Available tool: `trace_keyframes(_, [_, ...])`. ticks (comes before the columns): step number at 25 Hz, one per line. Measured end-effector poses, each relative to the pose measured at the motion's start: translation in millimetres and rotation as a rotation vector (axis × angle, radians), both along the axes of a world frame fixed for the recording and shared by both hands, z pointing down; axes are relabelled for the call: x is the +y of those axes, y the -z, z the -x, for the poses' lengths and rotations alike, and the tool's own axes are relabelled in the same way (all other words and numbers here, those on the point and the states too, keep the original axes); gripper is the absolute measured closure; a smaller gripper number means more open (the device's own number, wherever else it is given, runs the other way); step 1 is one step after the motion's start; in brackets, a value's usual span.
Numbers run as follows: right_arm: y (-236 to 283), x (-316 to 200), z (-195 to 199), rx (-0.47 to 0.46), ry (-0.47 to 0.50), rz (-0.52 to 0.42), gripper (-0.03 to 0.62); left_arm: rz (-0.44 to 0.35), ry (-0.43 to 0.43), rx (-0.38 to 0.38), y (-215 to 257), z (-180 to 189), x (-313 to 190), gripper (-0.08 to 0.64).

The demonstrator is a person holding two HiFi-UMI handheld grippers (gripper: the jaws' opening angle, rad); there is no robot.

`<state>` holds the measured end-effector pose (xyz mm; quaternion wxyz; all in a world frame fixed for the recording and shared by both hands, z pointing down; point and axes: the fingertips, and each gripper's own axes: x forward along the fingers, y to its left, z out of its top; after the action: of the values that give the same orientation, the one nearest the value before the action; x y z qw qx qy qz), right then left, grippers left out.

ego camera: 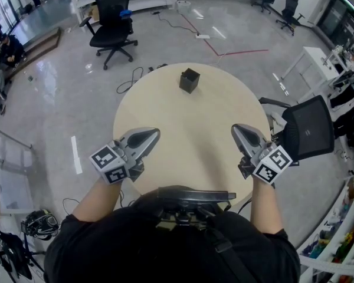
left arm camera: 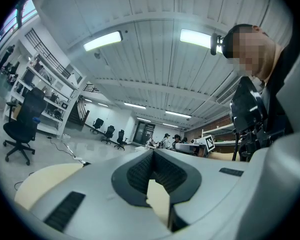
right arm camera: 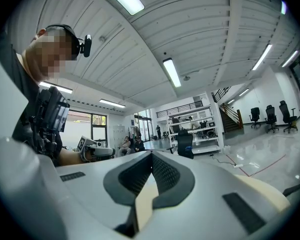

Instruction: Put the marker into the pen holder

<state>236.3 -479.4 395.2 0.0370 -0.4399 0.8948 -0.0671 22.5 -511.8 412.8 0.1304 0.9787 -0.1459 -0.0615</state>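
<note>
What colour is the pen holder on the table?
Black. The pen holder shows best in the head view, on the pale table.

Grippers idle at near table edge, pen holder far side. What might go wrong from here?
1. No marker in view; left gripper and right gripper are shut, empty.
2. The pen holder sits small near the table's far edge; a long reach might knock it off.
3. The black chair beside the right gripper may snag that arm.
</note>
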Motion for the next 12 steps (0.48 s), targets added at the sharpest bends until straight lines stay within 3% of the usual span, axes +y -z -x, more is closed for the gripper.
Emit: trace_keyframes(12, [-5.7,-0.9,1.9,0.055,0.0,0.0,0.589,0.001,0.0,-0.002,-2.5,-0.2,-0.7,0.563])
